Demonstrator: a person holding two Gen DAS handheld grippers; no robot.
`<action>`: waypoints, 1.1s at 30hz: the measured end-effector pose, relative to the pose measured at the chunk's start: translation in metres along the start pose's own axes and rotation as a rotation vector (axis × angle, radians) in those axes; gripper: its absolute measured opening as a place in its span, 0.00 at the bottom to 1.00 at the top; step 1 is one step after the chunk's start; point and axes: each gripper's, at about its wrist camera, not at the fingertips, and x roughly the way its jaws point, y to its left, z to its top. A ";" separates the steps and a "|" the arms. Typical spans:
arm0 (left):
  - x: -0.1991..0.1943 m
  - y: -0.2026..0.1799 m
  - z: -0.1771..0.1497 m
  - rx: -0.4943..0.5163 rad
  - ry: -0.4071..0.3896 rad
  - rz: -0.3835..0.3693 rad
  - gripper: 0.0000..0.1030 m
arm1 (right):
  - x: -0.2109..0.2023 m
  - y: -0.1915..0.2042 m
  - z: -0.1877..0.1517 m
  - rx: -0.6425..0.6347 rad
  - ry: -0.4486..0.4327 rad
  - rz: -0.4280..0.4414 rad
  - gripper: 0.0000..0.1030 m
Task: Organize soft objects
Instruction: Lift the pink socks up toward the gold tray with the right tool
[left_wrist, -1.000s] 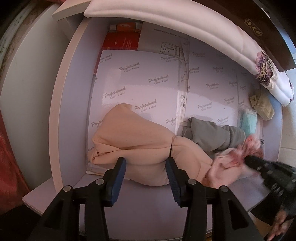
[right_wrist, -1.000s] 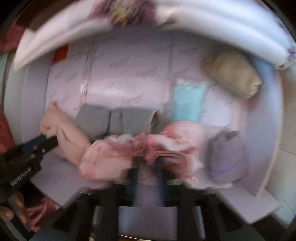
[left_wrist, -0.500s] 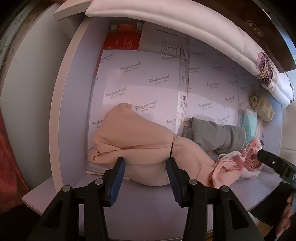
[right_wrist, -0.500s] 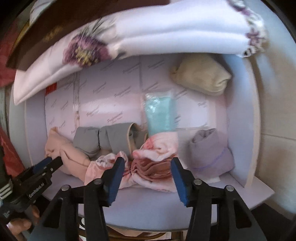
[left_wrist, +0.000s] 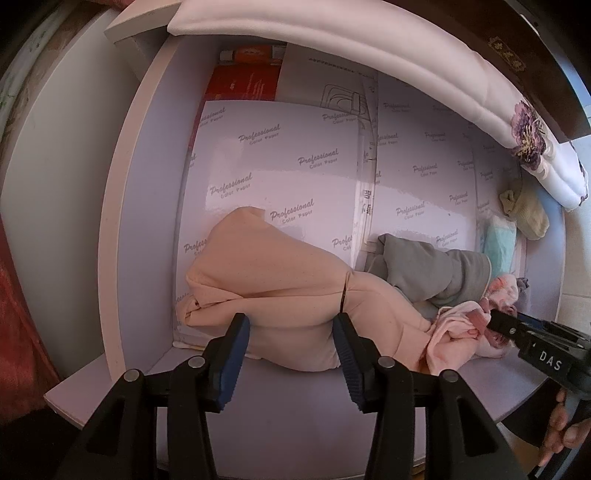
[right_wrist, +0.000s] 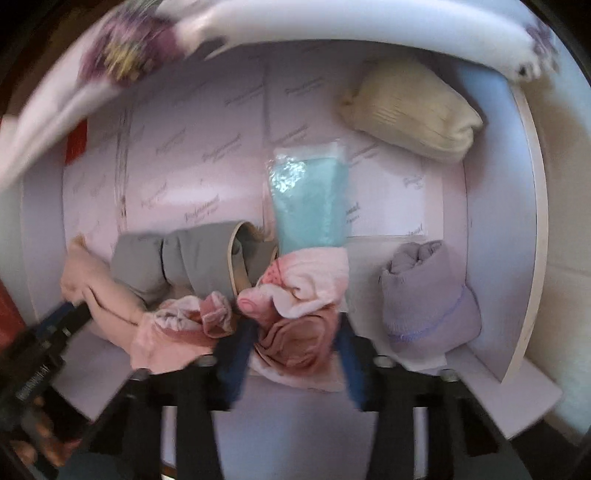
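Note:
A peach cloth bundle (left_wrist: 280, 288) lies on the left of the shelf; my left gripper (left_wrist: 291, 343) is open with its fingers on either side of the bundle's front edge. A grey garment (right_wrist: 192, 258) lies behind it. A crumpled pink cloth (right_wrist: 295, 306) sits at the shelf front. My right gripper (right_wrist: 295, 350) is open with its blue pads straddling the pink cloth's dark pink fold. The right gripper also shows in the left wrist view (left_wrist: 498, 323), at the pink cloth (left_wrist: 461, 332).
A rolled lilac cloth (right_wrist: 428, 302) sits at the right, a teal packet (right_wrist: 310, 199) and a cream knit roll (right_wrist: 410, 110) behind. A flowered white quilt (left_wrist: 369, 62) hangs over the shelf top. White side walls (left_wrist: 125, 206) bound the shelf.
My right gripper moved forward onto the pink cloth after pulling back open half a second ago. My left gripper stayed still at the peach bundle.

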 end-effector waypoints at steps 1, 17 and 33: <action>0.000 0.000 0.000 0.002 -0.002 0.002 0.47 | 0.000 0.002 0.000 -0.007 -0.007 -0.006 0.15; 0.001 0.000 0.001 0.006 -0.004 0.005 0.48 | -0.107 0.012 -0.026 -0.043 -0.276 -0.011 0.09; 0.001 0.000 0.001 0.010 -0.007 0.007 0.48 | -0.206 0.045 -0.028 -0.083 -0.538 0.125 0.09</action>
